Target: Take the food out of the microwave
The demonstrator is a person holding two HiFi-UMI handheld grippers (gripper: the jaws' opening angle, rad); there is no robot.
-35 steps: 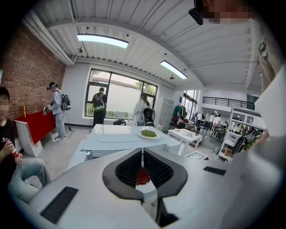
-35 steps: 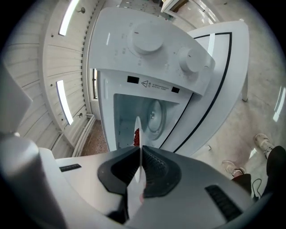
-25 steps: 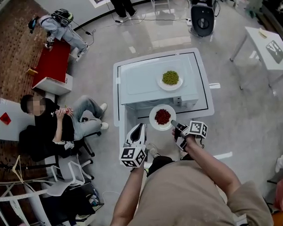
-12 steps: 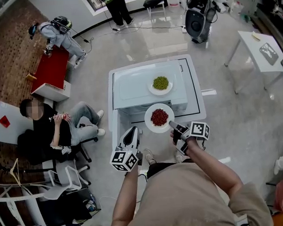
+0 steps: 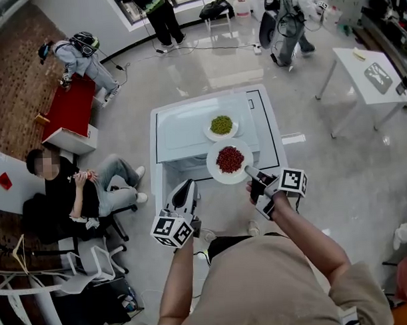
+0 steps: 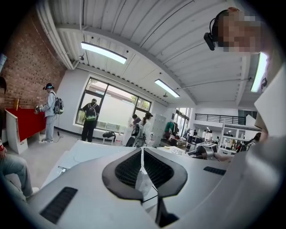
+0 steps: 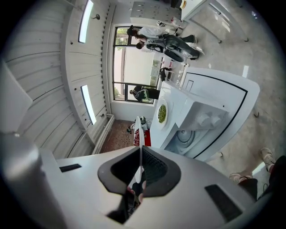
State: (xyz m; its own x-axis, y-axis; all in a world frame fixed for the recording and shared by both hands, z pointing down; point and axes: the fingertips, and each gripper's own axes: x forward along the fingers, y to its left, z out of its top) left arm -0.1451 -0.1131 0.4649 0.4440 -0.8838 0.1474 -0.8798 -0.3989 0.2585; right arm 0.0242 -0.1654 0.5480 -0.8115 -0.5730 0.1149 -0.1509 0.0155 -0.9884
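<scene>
A white plate of red food (image 5: 229, 161) hangs in the air in front of the white microwave (image 5: 189, 129), overlapping its top front edge in the head view. My right gripper (image 5: 250, 171) is shut on the plate's near rim. In the right gripper view the red-food plate (image 7: 136, 129) shows edge-on between the pads of the right gripper (image 7: 140, 154). A second plate with green food (image 5: 221, 126) rests on the microwave's top. The microwave (image 7: 203, 112) stands with its cavity showing. My left gripper (image 5: 184, 192) hovers left of the plate, holding nothing; the left gripper (image 6: 142, 165) has its pads together.
A person sits on a chair (image 5: 68, 190) left of the microwave's white table (image 5: 272, 133). A red bench (image 5: 69, 106) lies further left. Another white table (image 5: 363, 66) stands at the right, people stand at the back (image 5: 155, 13), and office chairs (image 5: 93, 252) crowd the lower left.
Both grippers have risen. The plate of red food has come up with the right gripper and now overlaps the microwave's top front edge. The left gripper stays shut and holds nothing.
</scene>
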